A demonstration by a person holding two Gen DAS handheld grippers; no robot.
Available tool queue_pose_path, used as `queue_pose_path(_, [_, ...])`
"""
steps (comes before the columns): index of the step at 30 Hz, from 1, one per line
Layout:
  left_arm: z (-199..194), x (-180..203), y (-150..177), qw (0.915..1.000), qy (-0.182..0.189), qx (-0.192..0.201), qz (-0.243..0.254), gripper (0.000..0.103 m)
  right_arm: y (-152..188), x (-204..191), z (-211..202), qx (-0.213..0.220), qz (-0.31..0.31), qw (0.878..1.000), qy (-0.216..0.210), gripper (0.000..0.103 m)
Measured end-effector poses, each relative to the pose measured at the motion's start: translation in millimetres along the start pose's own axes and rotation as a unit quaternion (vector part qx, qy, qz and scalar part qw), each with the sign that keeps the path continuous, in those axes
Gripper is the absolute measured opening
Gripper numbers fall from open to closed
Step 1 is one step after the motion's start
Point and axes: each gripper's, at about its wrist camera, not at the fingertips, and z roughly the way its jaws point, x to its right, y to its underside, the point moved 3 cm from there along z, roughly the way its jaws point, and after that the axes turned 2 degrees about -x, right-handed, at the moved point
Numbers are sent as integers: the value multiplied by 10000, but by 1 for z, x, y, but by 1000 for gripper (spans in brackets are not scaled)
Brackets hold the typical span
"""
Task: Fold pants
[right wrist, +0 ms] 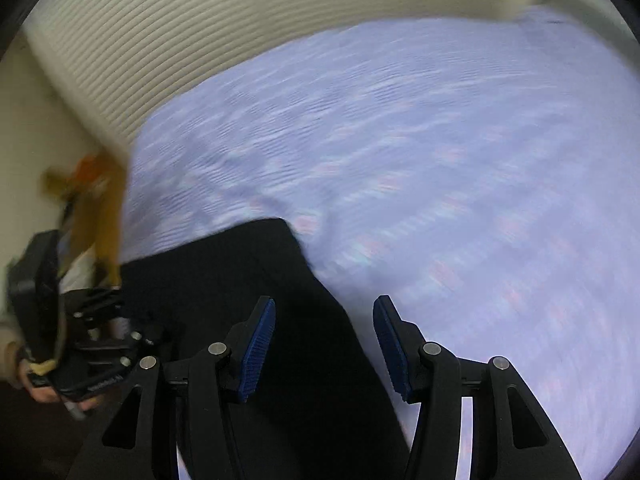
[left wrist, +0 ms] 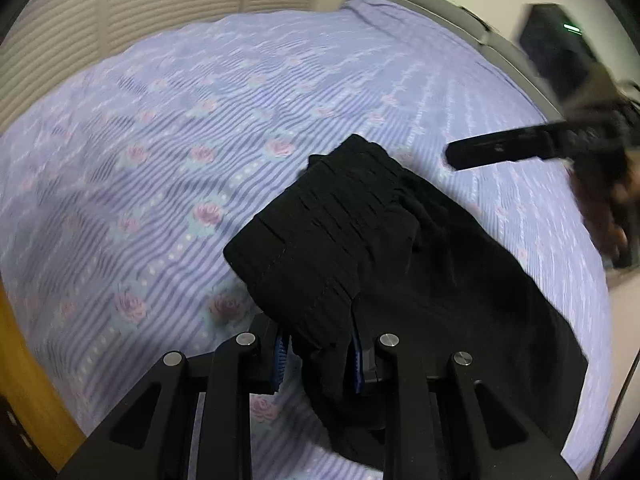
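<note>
The black pants (left wrist: 380,248) lie bunched on a lavender floral bedsheet (left wrist: 160,140). My left gripper (left wrist: 320,356) is shut on a fold of the pants and lifts it a little off the bed. In the right wrist view, the pants (right wrist: 248,280) lie at the lower left under my right gripper (right wrist: 324,348), which is open and empty above the cloth's edge. The right gripper also shows in the left wrist view (left wrist: 504,148) at the far right, blurred. The left gripper shows in the right wrist view (right wrist: 100,340) at the left edge.
Louvered closet doors (left wrist: 120,12) stand behind the bed. A grey bed frame (left wrist: 460,12) and a dark box (left wrist: 556,44) are at the back right. A wooden edge (left wrist: 24,360) runs along the lower left. The sheet (right wrist: 440,160) spreads wide to the right.
</note>
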Motion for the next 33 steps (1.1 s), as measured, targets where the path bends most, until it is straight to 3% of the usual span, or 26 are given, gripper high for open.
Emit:
queue_pose_path(3, [5,-3,0,9997,-26,-62,-235,25,-32,8,33,-866,-445,9927,-712,52])
queue_pose_path(5, [7,-6,1,9993,-22,-110,-352,25,-43,10,50,-1241,-601,9860,-939,52])
queue_pose_path(7, [10,-8,2,9990,-25,-163,-415,25,-54,14,71,-1728,-649,9736,-1344,52])
queue_pose_path(10, [14,-13,3,9982,11,-258,-541,25,-59,16,96,-2295,-657,9567,-1666,61])
queue_pose_path(15, [15,-13,6,9980,50,-281,-560,25,-56,11,126,-2981,-565,9205,-2461,63])
queue_pose_path(19, [19,-16,7,9977,72,-318,-594,26,-52,1,142,-3213,-803,9081,-2562,63])
queue_pose_path(21, [20,-15,7,9980,68,-310,-547,26,-51,-3,145,-3221,-907,9073,-2545,55])
queue_pose_path(22, [19,-13,7,9983,51,-295,-501,26,-50,-4,144,-3216,-946,9078,-2520,46])
queue_pose_path(25, [16,-6,5,9988,-43,-271,-400,26,-47,-13,135,-3038,-1171,9168,-2314,36])
queue_pose_path(33, [-11,21,-3,9997,-249,-56,-49,25,-34,-50,82,-2141,-1784,9514,-1309,29])
